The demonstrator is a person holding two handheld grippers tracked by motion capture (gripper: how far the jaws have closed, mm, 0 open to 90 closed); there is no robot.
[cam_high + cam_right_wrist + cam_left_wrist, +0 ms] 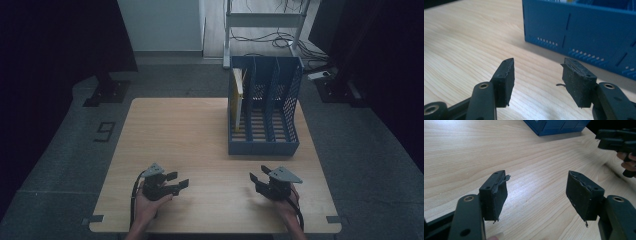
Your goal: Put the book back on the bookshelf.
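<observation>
A blue file rack [265, 107] with three slots stands on the right half of the wooden table [180, 135]; a yellow folder [239, 97] leans upright in its leftmost slot. My left gripper [179, 181] rests low near the front left, held by a hand, jaws apart with nothing between them [537, 192]. My right gripper [258, 177] sits near the front right, in front of the rack, also open and empty [537, 75]. The rack's blue front wall [584, 32] rises just beyond the right gripper's jaws. The right gripper [616, 141] also appears far off in the left gripper view.
Beyond the table lie grey floor, a white metal stand [265, 20] with cables, and dark curtains on both sides. Bare wood stretches across the table's left and middle. Metal brackets [93, 219] mark the front corners.
</observation>
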